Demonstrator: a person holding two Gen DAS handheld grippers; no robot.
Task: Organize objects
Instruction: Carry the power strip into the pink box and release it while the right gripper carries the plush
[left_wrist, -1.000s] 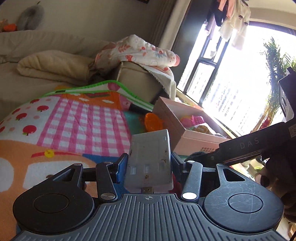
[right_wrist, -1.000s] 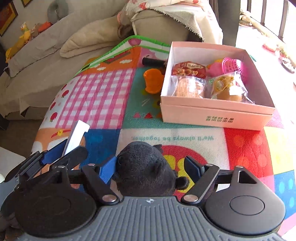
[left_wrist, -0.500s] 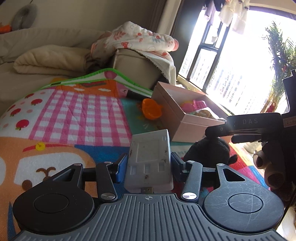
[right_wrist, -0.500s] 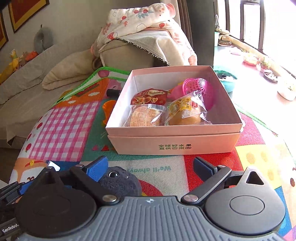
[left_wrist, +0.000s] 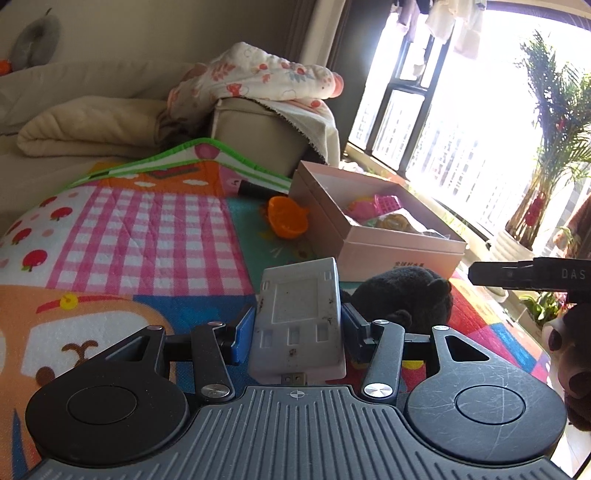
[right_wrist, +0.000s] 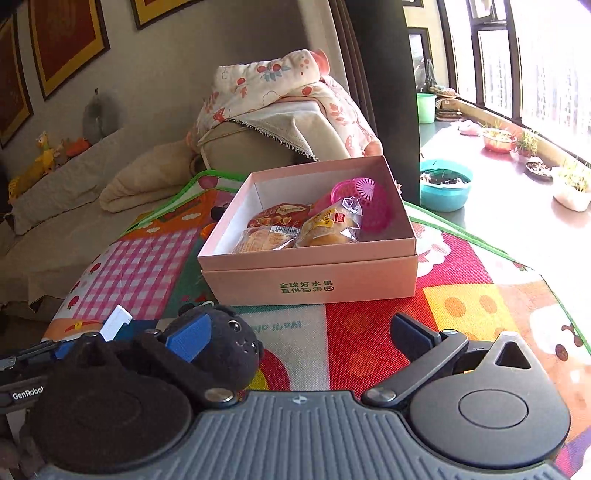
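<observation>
My left gripper is shut on a flat white device with a USB plug at its near end, held over the colourful play mat. The device's corner also shows in the right wrist view. My right gripper has its jaws opening wide with only bare mat between them. A black plush toy lies on the mat against the left finger, and no pad presses on it. The plush sits just in front of the open pink box.
The pink box holds wrapped snacks and a pink plastic basket. An orange toy and a black cylinder lie left of it. A sofa with blankets stands behind, and a sill with bowls runs along the right.
The right gripper let go of the black plush, widened its jaws and swung right toward the box. The plush now lies on the mat. The left gripper keeps its hold on the white device.
</observation>
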